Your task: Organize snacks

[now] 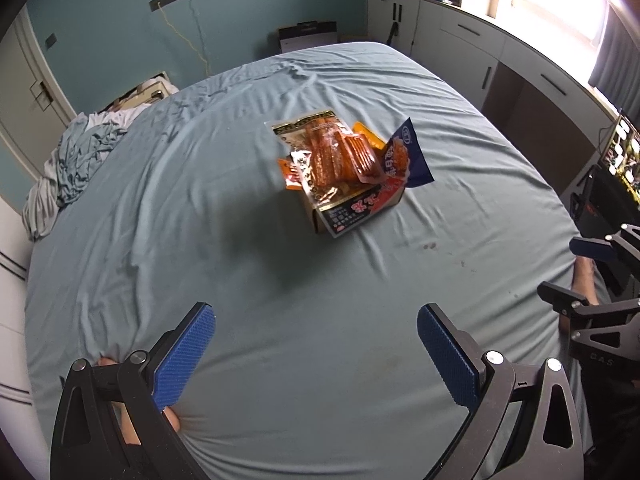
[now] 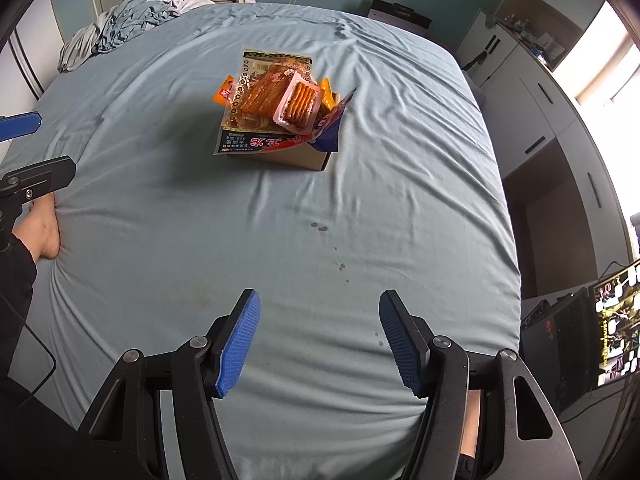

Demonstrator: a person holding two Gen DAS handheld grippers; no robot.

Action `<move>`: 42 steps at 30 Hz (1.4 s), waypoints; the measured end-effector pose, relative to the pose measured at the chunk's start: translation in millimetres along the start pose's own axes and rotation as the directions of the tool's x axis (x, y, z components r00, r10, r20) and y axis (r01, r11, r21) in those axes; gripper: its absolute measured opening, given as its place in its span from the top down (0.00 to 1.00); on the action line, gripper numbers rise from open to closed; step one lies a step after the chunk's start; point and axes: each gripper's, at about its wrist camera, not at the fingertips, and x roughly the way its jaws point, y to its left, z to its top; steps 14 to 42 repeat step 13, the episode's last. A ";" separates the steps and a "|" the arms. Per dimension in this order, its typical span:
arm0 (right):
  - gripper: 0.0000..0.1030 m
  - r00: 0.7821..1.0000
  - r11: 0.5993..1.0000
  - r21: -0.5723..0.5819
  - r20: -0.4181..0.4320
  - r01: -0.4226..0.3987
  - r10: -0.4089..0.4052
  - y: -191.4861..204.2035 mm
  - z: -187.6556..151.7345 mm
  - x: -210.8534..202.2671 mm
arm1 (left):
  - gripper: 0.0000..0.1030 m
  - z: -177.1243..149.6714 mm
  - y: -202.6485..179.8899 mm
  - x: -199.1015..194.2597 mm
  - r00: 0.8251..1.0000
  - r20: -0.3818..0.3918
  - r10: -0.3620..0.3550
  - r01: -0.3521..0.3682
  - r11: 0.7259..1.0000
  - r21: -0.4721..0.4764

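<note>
A small cardboard box sits mid-bed, overfilled with snack packets. A large clear packet of orange strips lies on top, with a small pink-edged packet over it and a blue-and-white packet sticking out at the right. My left gripper is open and empty, well short of the box. My right gripper is open and empty, also near the bed's front edge. Each gripper shows at the edge of the other's view.
The blue bed sheet is wrinkled, with small dark spots. Crumpled bedding lies at the far left corner. White cabinets run along the right side; a lit screen stands at the right.
</note>
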 end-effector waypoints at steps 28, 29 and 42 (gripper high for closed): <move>0.41 1.000 1.000 -0.004 -0.006 0.007 -0.007 0.4 -0.4 2.4 | 0.00 0.4 6.1 -9.9 0.998 0.068 0.003 -0.001 1.000 -0.029; 0.41 1.000 1.000 -0.004 -0.006 0.007 -0.007 0.4 -0.4 2.4 | 0.00 0.4 6.1 -9.9 0.998 0.068 0.003 -0.001 1.000 -0.029; 0.41 1.000 1.000 -0.004 -0.006 0.007 -0.007 0.4 -0.4 2.4 | 0.00 0.4 6.1 -9.9 0.998 0.068 0.003 -0.001 1.000 -0.029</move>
